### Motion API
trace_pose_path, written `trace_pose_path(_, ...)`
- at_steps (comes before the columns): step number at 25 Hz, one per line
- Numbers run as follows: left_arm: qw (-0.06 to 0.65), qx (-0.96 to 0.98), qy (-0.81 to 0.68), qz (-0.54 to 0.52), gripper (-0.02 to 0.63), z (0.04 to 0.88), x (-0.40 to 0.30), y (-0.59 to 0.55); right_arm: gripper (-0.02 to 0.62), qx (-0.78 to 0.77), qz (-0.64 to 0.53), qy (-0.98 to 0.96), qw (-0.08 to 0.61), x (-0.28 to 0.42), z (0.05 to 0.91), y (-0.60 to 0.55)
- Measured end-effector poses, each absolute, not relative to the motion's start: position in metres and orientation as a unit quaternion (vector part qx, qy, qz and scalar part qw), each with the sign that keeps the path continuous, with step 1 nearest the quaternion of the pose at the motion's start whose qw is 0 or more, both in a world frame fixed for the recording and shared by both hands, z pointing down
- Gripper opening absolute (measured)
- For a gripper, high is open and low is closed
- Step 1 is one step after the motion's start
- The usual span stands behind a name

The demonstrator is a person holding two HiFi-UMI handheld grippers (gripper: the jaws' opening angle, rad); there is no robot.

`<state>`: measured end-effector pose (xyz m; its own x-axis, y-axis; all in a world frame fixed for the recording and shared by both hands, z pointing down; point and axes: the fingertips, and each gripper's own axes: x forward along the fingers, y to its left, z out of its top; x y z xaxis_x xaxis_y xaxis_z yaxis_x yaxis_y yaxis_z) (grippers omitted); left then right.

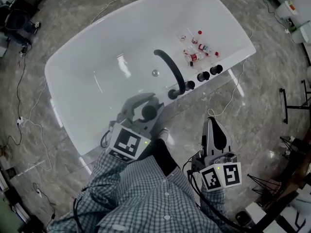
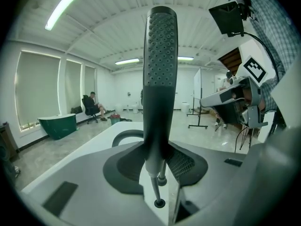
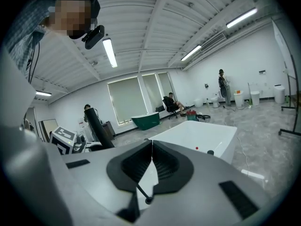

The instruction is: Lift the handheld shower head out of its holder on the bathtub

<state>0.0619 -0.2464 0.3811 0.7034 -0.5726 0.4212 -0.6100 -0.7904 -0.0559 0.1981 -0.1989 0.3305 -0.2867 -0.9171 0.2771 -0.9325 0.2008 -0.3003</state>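
Note:
The dark handheld shower head (image 2: 160, 74) stands upright between the jaws of my left gripper (image 2: 157, 161), which is shut on its handle. In the head view that gripper (image 1: 146, 105) hangs over the near rim of the white bathtub (image 1: 97, 67), and the shower head (image 1: 149, 112) shows end-on as a dark round shape. The right gripper view catches the shower head (image 3: 98, 126) as a dark bar at the left. My right gripper (image 1: 212, 124) is shut on nothing, over the floor beside the tub; its jaws (image 3: 151, 147) meet in a thin line.
A black curved spout (image 1: 171, 71) and three black knobs (image 1: 203, 75) sit on the tub's right rim. Small bottles (image 1: 197, 50) lie inside the tub near that end. Cables trail over the marble floor (image 1: 262, 106). A person sits on a chair (image 2: 92, 108) far off.

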Motion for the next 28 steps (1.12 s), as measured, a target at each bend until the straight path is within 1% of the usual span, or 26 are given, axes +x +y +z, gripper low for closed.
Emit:
trace_pose_path(8,0.019,0.925,-0.333,0.184,0.130,0.317,0.061,-0.240,0.018,0.586,0.165,-0.794,0.002,0.188,0.282,-0.211)
trace_pose_path(17,-0.031,0.925,-0.343,0.158,0.130,0.249,0.050,-0.234,0.018,0.567,0.133,-0.812,-0.026,0.170,0.239,-0.216)
trace_pose_path(28,-0.061,0.925,-0.358,0.111,0.130,0.181,0.039,-0.229,0.018,0.568,0.105,-0.814,-0.062,0.176,0.195,-0.213)
